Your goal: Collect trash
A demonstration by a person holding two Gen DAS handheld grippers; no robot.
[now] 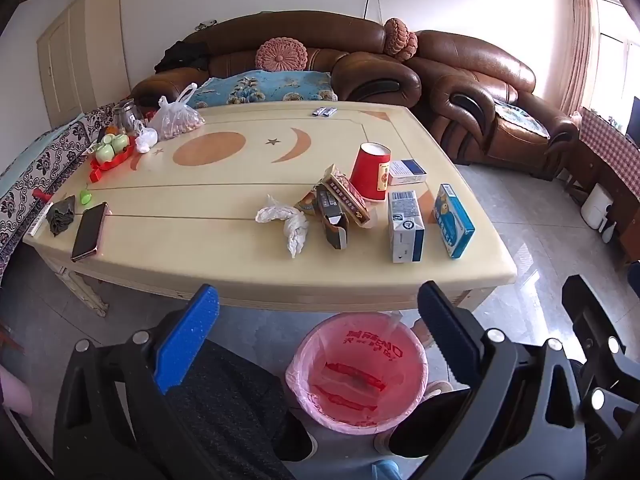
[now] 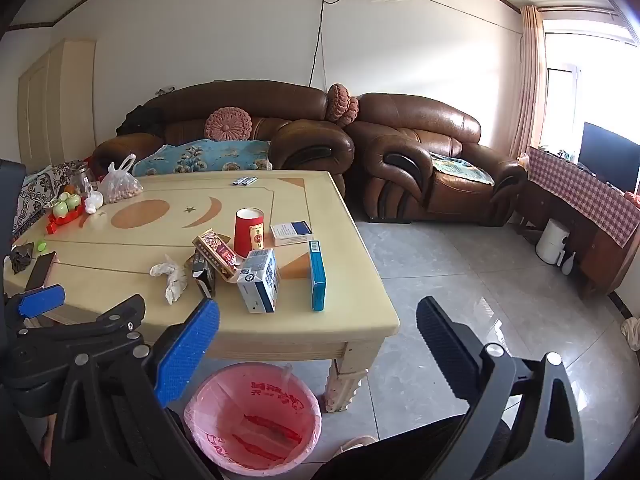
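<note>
Partly, the table edge hides the pink bin rim.

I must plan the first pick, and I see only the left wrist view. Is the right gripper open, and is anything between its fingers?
Observer: The right gripper is open and holds nothing.
Operator: What lies on the floor right of the table?
Observer: A pale cloth lies on the tiles at the far right, away from the table.
Operator: What stands beside the bin?
Observer: A table leg stands close to the right of the pink bin; I cannot tell if they touch.
</note>
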